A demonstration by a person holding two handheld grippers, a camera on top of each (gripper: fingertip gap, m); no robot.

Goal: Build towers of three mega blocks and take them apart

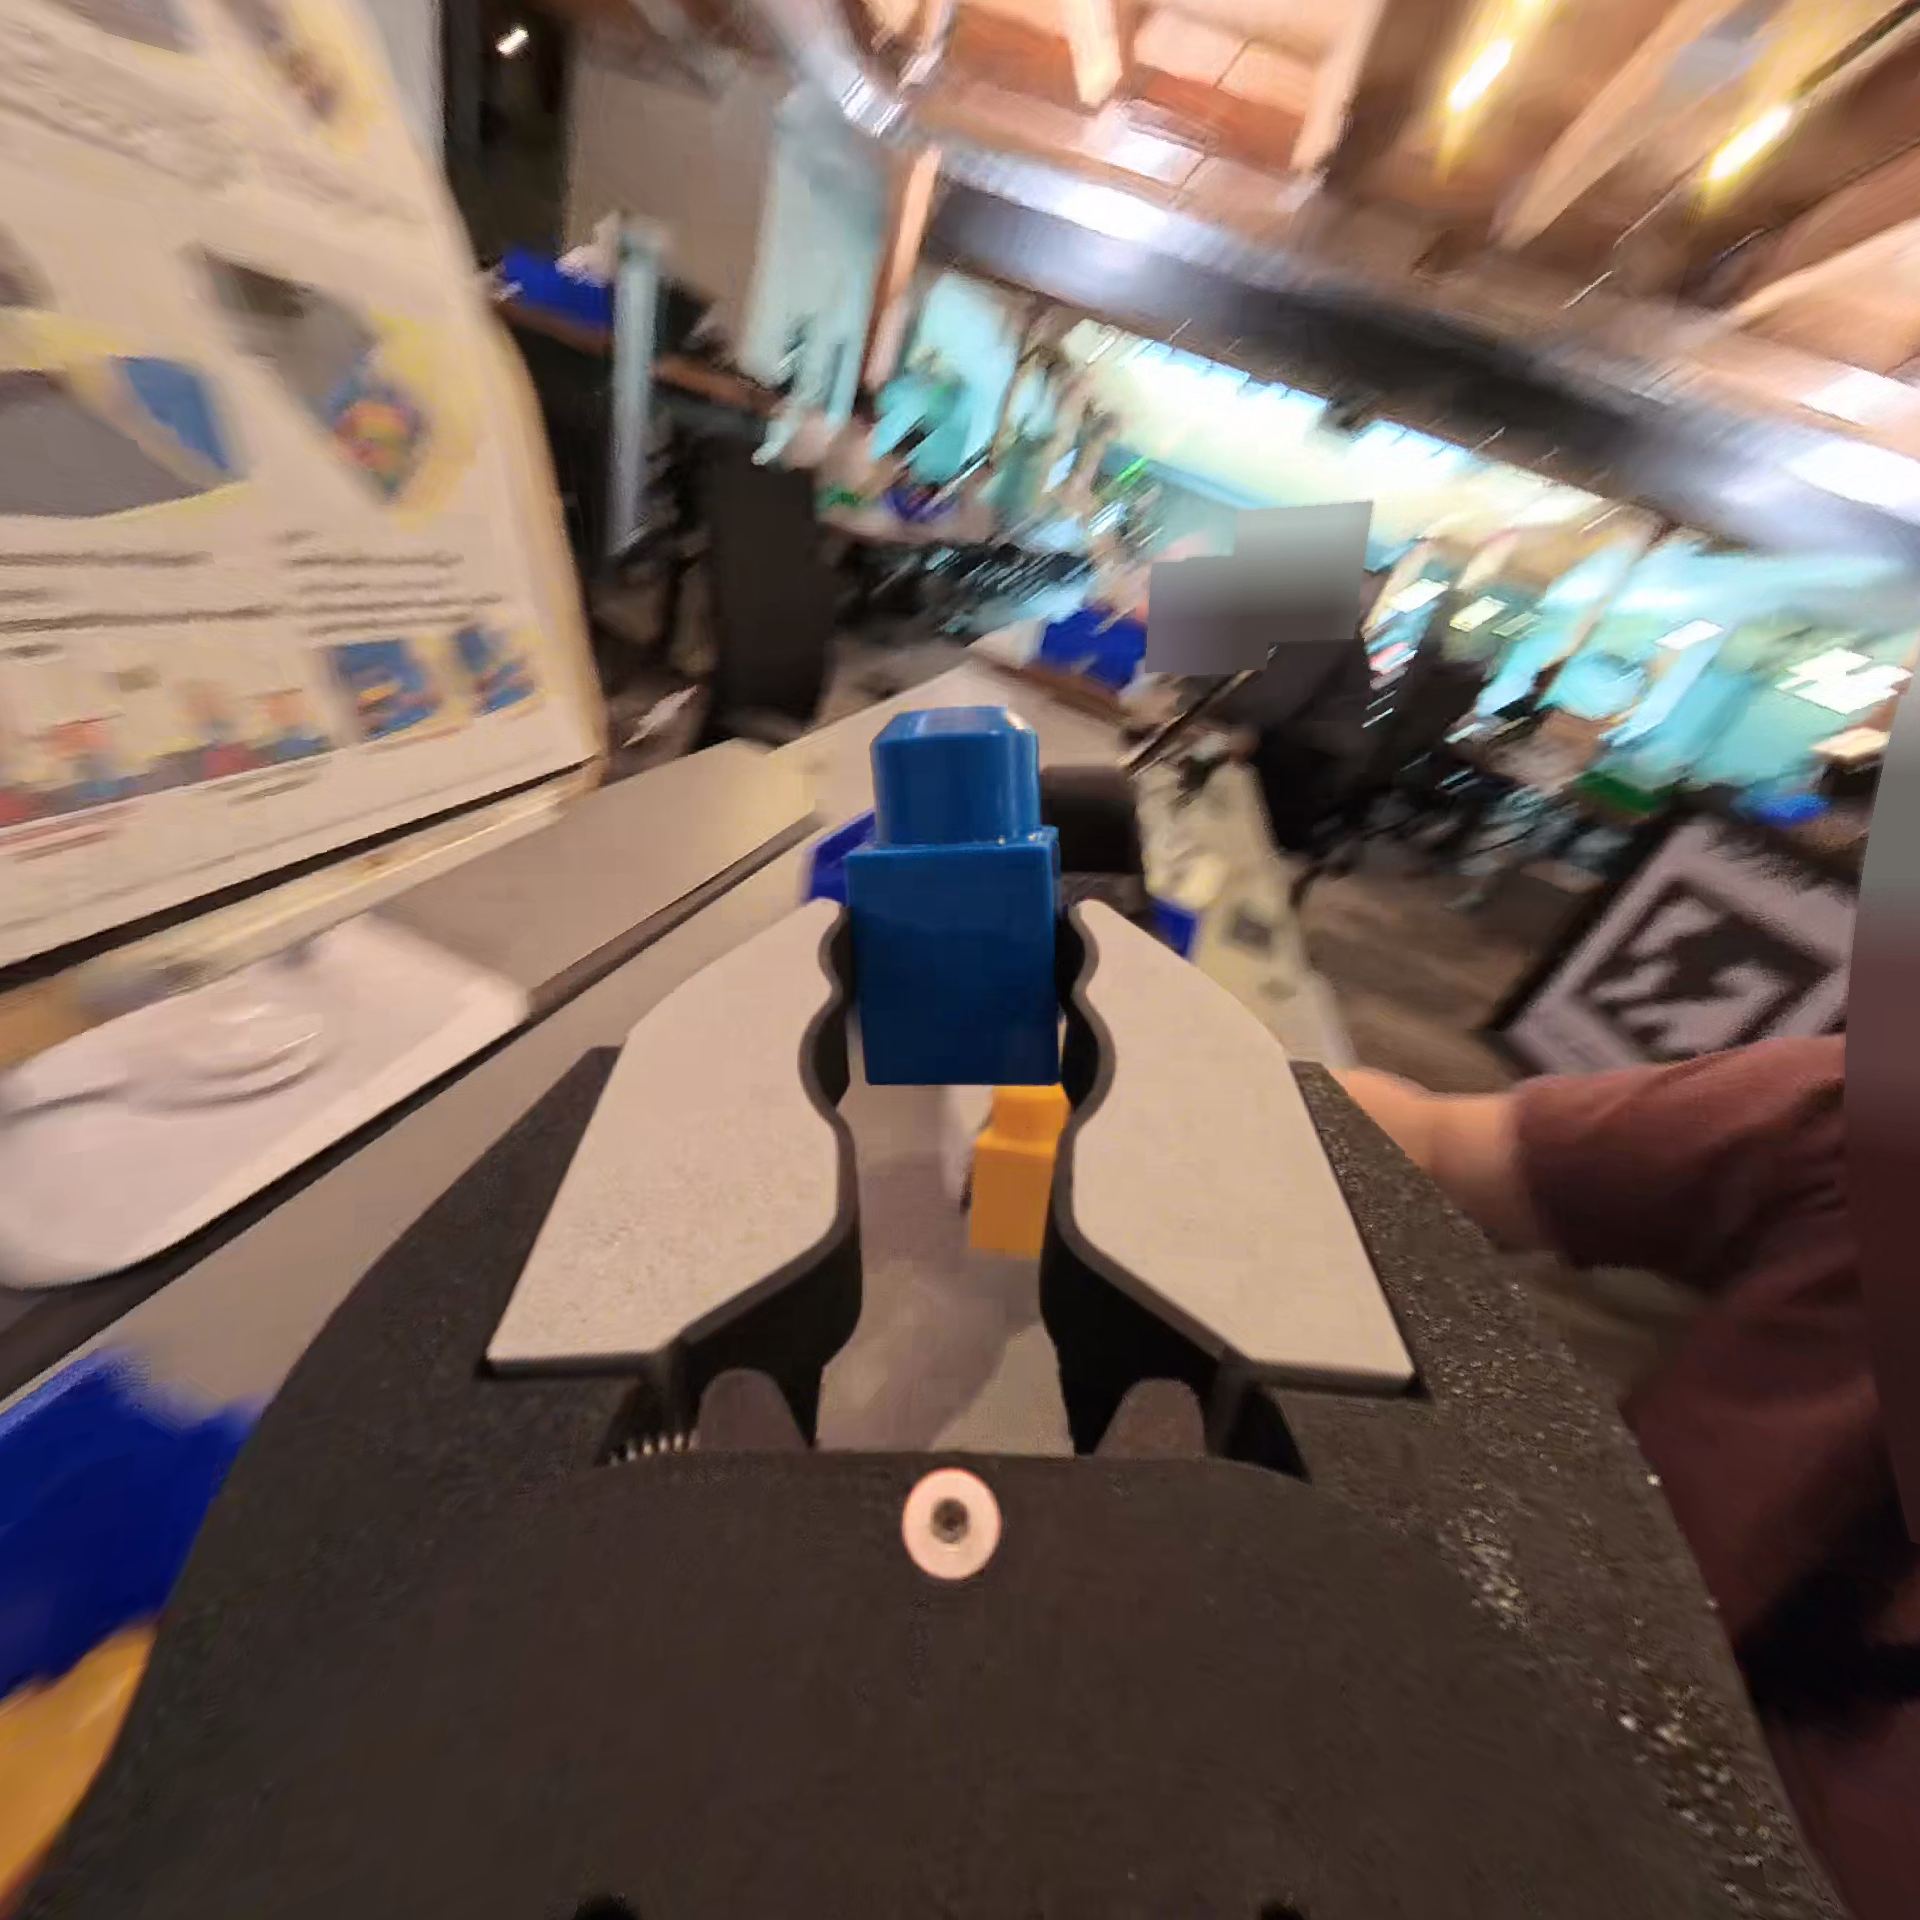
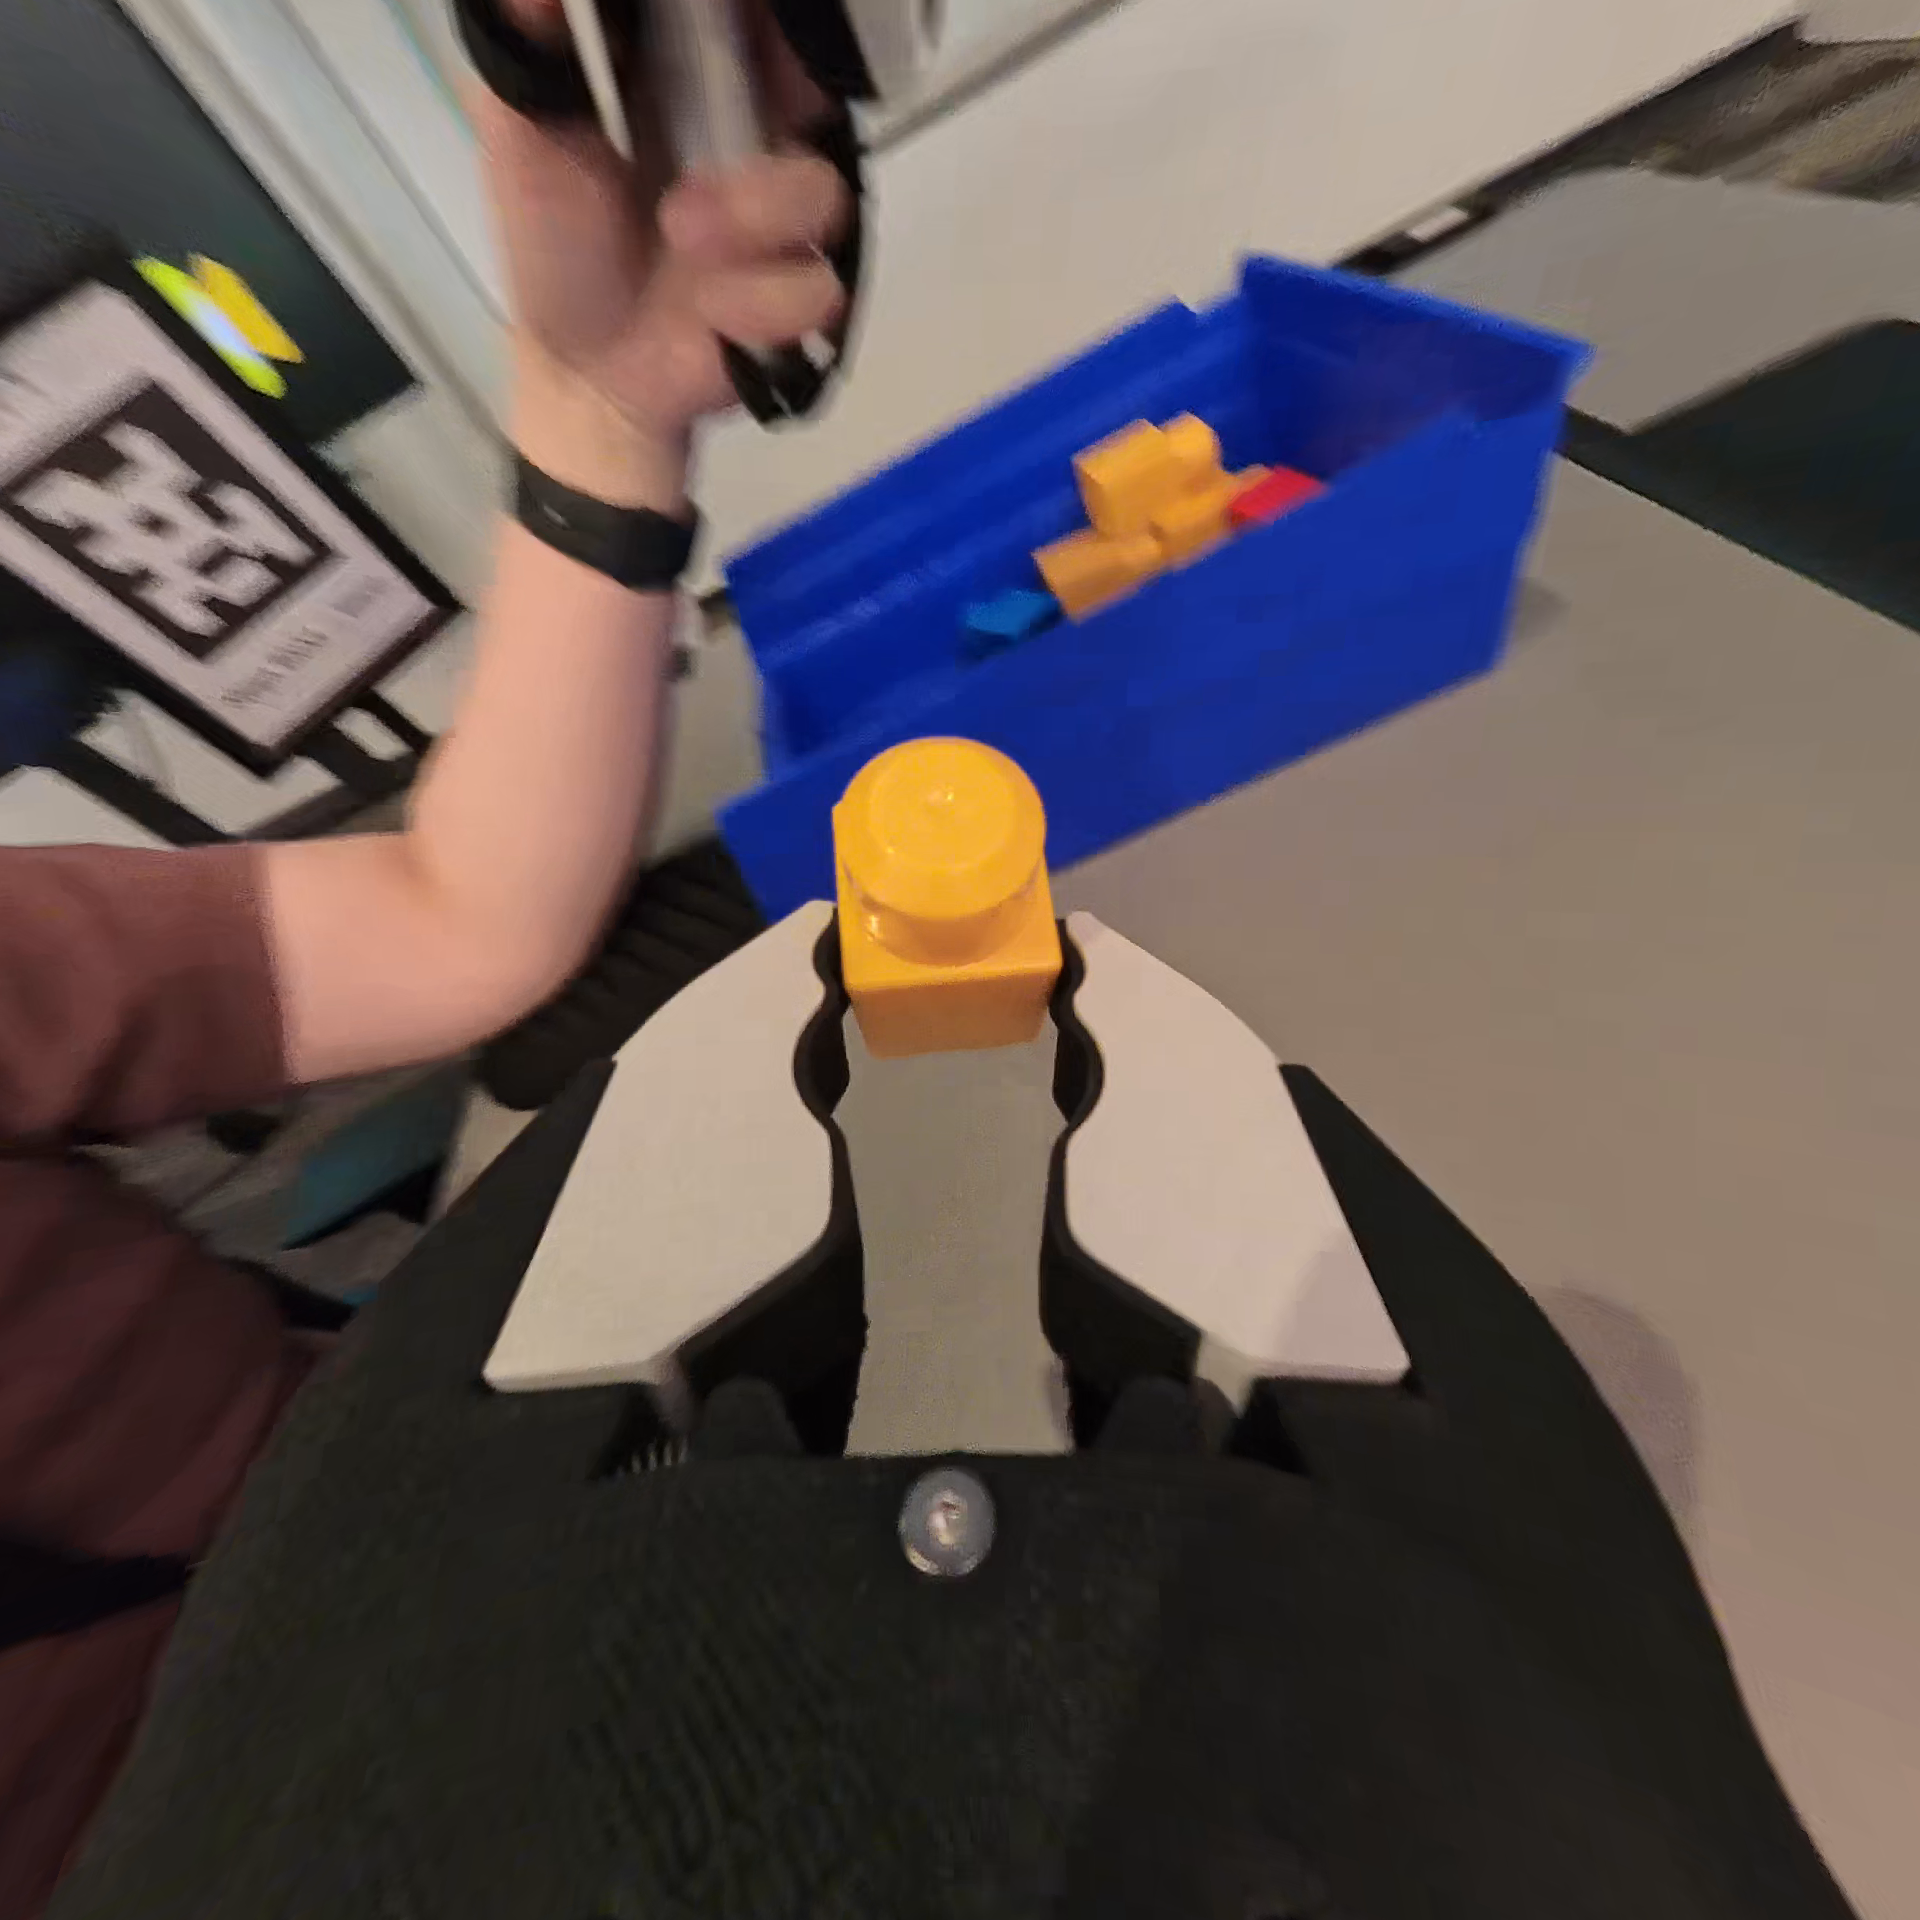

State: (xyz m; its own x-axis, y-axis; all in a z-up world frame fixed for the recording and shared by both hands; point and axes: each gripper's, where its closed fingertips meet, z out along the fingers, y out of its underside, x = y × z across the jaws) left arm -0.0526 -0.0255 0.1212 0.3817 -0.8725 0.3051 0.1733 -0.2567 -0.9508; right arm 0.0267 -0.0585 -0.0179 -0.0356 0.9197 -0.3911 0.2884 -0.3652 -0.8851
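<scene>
Risk — misaligned stacking | left gripper [image 1: 954, 971] clenched on blue mega block [image 1: 951, 935], raised above table [image 1: 582, 894] | right gripper [image 2: 948, 987] clamps yellow mega block [image 2: 940, 914] near blue bin [image 2: 1195, 707] | tilted blocks may jam — or twist loose when pressed together

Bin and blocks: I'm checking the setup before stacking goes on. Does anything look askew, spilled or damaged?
Nothing stands out. The blue bin sits upright on the table with loose blocks inside. The left gripper grips a blue block, the right gripper a yellow block, both upright.
</scene>
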